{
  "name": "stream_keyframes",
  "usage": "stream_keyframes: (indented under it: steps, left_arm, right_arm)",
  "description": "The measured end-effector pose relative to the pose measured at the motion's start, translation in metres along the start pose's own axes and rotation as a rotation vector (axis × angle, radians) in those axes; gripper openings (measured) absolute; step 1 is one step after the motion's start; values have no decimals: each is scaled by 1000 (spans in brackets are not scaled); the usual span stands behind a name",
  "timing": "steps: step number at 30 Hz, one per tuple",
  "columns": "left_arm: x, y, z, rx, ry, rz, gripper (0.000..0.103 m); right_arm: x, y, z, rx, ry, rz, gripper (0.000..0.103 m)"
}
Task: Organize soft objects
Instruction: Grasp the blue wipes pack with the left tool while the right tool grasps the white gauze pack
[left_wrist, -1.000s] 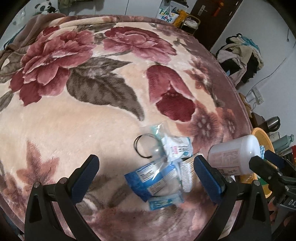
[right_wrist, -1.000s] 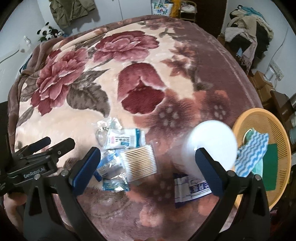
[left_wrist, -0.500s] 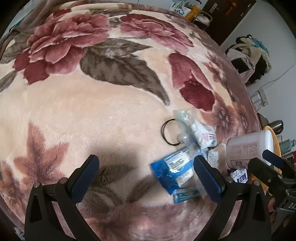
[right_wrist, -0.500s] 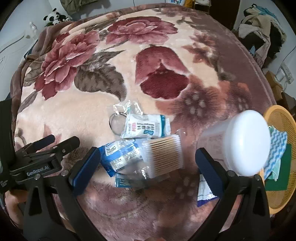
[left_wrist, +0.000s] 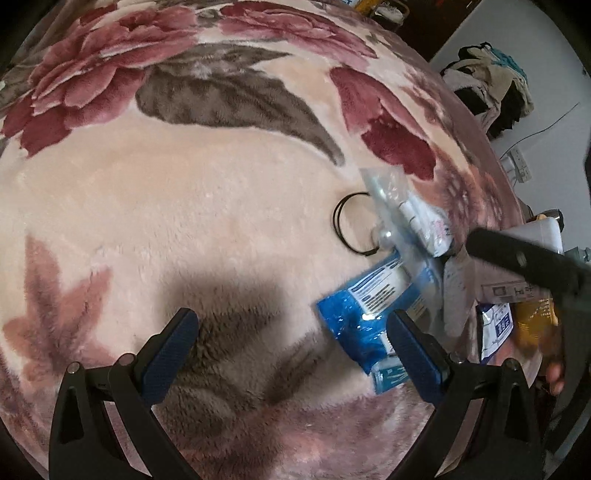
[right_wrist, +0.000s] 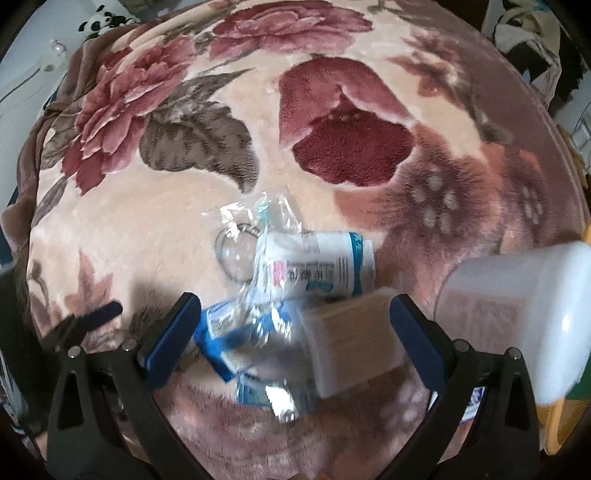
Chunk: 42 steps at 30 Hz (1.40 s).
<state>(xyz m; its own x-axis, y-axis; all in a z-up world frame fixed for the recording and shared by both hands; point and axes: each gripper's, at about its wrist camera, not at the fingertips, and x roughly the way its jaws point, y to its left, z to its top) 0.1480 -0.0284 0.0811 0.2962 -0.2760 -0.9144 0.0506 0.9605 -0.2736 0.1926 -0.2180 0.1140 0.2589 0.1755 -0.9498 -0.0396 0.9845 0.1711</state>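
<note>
Right claw (right_wrist: 295, 325), wide open and empty, straddles the cotton-swab pack (right_wrist: 343, 339) for a pickup. Left claw (left_wrist: 295, 347), likewise open and empty, hangs beside the blue packet (left_wrist: 362, 314), near the floral blanket's (left_wrist: 184, 221) right edge.

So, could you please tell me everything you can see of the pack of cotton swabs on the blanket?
The pack of cotton swabs is a flat, clear rectangular packet filled with tan sticks lying side by side, white tips along its edges. It lies tilted on the floral blanket, between the open fingers of the right gripper. It overlaps the blue packets, and the white gauze roll lies just beyond it. Motion blur hides finer detail.
</note>
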Motion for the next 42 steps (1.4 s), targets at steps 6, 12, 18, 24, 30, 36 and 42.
stream_keyframes:
  steps: [6,12,18,24,30,36,42]
  left_arm:
    - [11,2,-7,27,7,-13,102]
    - [19,-12,-10,127,18,-10,102]
    - [25,-38,-8,229,14,-9,102]
    - [43,-69,-2,320,43,-6,102]
    - [62,-90,-2,434,76,4,91]
    - [77,-93,7,417,92,-64,65]
    - [61,-63,6,280,27,-118,57]
  right_arm:
    - [32,-7,13,39,42,29,103]
    - [51,-17,16,86,53,84,90]
    - [41,-22,11,70,21,109,73]
    - [26,-27,10,72,-17,123,73]
    - [22,-36,8,84,-23,119,73]
    - [24,-43,5,91,-21,122,73]
    - [17,-34,0,62,-31,134,73]
